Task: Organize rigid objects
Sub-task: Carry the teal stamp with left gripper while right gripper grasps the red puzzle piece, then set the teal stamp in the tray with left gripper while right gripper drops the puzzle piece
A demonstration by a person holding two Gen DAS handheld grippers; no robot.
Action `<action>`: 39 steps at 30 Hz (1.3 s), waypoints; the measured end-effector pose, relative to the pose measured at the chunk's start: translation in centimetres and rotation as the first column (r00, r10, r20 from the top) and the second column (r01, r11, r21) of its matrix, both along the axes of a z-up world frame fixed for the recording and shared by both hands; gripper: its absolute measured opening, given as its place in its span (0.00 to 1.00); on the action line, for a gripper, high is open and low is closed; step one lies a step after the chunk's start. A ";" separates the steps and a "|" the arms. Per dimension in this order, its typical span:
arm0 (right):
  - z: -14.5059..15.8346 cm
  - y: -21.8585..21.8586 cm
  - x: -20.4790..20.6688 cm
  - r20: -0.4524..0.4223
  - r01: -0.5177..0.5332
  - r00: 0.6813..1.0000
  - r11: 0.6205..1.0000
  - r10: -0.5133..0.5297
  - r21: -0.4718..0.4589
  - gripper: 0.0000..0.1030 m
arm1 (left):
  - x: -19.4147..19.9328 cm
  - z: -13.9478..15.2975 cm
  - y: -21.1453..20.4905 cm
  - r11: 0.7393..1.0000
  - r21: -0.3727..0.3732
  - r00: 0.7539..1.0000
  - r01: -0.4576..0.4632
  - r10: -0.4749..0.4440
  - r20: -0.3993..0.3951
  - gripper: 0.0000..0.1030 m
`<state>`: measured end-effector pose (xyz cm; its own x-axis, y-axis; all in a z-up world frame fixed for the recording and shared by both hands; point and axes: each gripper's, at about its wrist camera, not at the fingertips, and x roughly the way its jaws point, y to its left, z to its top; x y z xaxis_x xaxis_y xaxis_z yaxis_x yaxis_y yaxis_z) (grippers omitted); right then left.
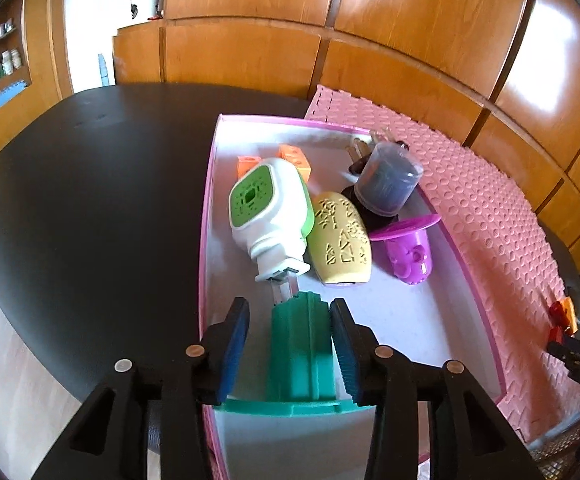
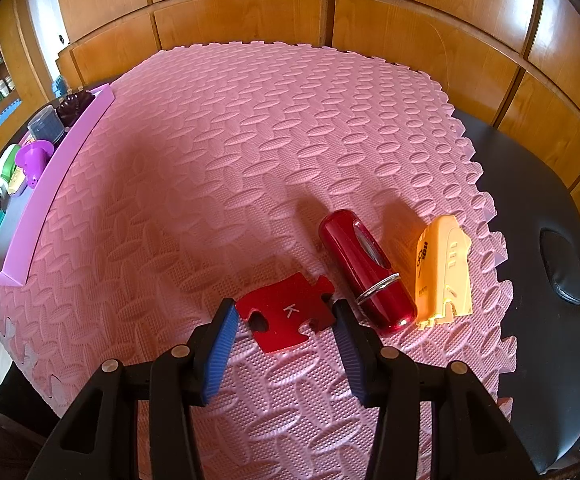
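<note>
The left gripper [image 1: 290, 344] stands slightly parted around the green piece [image 1: 303, 354] inside the pink tray [image 1: 206, 216], its left pad clear of it, so the piece could tip against the white and green device [image 1: 270, 216] once freed. The right gripper [image 2: 286, 334] straddles the red puzzle piece [image 2: 288, 312] on the pink mat [image 2: 250, 140], grip uncertain, and a thin flat piece may slip. Only the right view shows the red cylinder [image 2: 365, 272] and yellow case [image 2: 443, 276].

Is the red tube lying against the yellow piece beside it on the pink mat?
Apart: the right wrist view shows pink mat between red tube and yellow piece.
</note>
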<state>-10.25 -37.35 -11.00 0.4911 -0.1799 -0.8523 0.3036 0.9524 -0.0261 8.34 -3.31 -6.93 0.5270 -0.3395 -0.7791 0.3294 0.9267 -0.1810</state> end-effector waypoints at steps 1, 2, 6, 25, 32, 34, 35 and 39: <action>0.0 0.0 0.0 0.000 0.000 1.000 1.000 0.000 0.000 0.47 | -0.1 0.2 0.1 1.000 -0.001 1.000 -0.003 0.003 0.005 0.41; 0.0 0.0 0.0 0.000 0.000 1.000 1.000 0.000 -0.001 0.47 | -0.3 0.4 0.2 1.000 0.001 1.000 -0.010 0.010 0.017 0.44; 0.0 0.0 0.0 0.000 0.001 1.000 1.000 -0.001 -0.002 0.47 | -1.0 1.2 0.5 0.999 0.002 0.998 -0.033 0.033 0.054 0.48; 4.9 11.0 5.4 0.154 -0.295 0.946 0.955 0.287 0.030 0.47 | -3.2 2.6 3.1 0.991 0.026 0.985 -0.128 0.124 0.120 0.51; 4.9 18.6 9.8 0.124 -0.472 0.877 0.881 0.464 0.038 0.47 | -3.4 2.1 4.3 0.989 0.013 0.984 -0.148 0.146 0.107 0.51; 4.4 20.2 11.1 0.092 -0.496 0.866 0.868 0.492 0.032 0.47 | -3.4 2.0 4.8 0.987 0.007 0.981 -0.162 0.160 0.106 0.50; 4.2 20.7 11.5 0.081 -0.503 0.863 0.864 0.499 0.035 0.47 | -3.4 2.0 5.2 0.985 0.005 0.980 -0.171 0.170 0.107 0.50; 3.4 22.5 13.3 0.039 -0.520 0.854 0.853 0.518 0.050 0.47 | -3.2 1.8 6.4 0.979 0.000 0.974 -0.202 0.201 0.103 0.50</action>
<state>3.05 -14.84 -7.60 0.5197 0.1549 -0.8402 -0.2356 0.9713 0.0333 5.10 3.14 -5.15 0.6609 -0.2102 -0.7205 0.1519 0.9776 -0.1459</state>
